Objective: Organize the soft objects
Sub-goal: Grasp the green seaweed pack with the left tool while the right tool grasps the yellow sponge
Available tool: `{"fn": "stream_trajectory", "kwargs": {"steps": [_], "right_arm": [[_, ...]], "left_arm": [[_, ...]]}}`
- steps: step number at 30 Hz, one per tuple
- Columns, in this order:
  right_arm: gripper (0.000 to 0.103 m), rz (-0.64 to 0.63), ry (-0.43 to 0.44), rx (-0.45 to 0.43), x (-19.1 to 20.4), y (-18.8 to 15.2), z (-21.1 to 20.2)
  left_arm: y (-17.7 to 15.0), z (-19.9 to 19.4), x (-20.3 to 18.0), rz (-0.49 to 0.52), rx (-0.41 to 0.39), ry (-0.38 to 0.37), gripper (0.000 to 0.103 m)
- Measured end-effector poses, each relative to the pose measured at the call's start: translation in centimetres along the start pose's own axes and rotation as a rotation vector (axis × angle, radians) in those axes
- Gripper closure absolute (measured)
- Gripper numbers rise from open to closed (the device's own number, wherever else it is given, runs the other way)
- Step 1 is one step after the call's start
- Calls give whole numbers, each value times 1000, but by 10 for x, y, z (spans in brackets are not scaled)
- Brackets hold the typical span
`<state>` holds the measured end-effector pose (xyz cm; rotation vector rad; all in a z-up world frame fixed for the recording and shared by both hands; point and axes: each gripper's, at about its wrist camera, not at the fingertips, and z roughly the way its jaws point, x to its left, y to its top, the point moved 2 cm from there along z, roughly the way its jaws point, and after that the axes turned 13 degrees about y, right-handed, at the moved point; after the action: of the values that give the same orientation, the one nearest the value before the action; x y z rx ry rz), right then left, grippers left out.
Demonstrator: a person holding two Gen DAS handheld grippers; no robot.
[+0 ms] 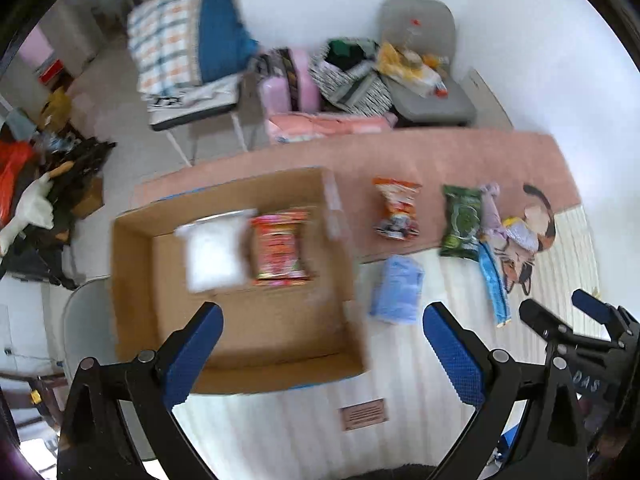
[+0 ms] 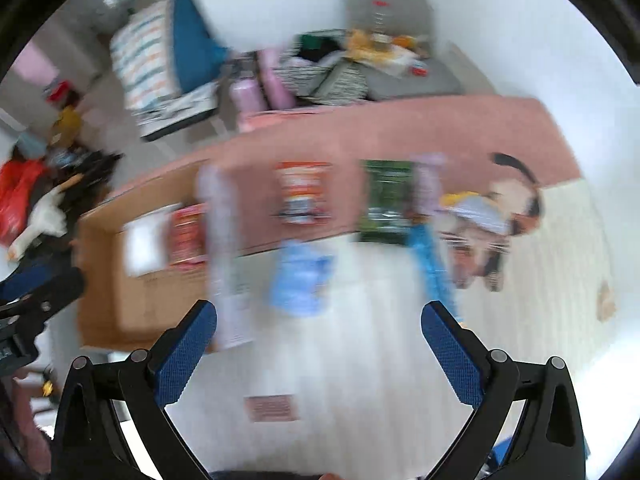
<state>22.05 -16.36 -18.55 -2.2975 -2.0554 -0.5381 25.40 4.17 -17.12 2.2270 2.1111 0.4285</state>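
Your left gripper point(image 1: 322, 326) and right gripper point(image 2: 318, 322) both gape empty above the ribbed mat point(image 1: 400, 360), where a crumpled pale-blue cloth, perhaps point(image 1: 396, 290), lies beside the open cardboard box point(image 1: 132, 280).

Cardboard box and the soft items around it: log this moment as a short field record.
surface: mat with a cat picture
box: cardboard box, open, on the left of the mat
in box: white packet and red packet, side by side
outside box: orange snack bag, green packet, light blue cloth, blue tube, lilac bundle
left gripper: open, empty, above the box's near edge
right gripper: open, empty, above the mat
image quality: motion blur
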Motion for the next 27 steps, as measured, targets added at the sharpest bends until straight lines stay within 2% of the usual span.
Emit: {"fn": "stream_trajectory", "kwargs": {"steps": [6,12,17,23,24,25,27], "right_arm": [[0,72,-79,78,-117,35,39],[0,4,-166,171,-199,78,82],[0,-108,-207,258,-227,101,122],[1,-257,-217,375,-237,110,182],[3,-259,-220,390,-241,112,191],[10,-245,-219,401,-247,113,198],[34,-164,-198,415,-261,118,206]], "left_arm": [[41,50,-93,58,100,-26,1],[71,108,-176,134,207,-32,1],[79,162,-232,233,279,7,1],[83,206,-263,282,334,29,1],[84,211,-267,287,338,31,1],[85,216,-269,292,342,40,1],[88,224,-274,295,350,42,1]]}}
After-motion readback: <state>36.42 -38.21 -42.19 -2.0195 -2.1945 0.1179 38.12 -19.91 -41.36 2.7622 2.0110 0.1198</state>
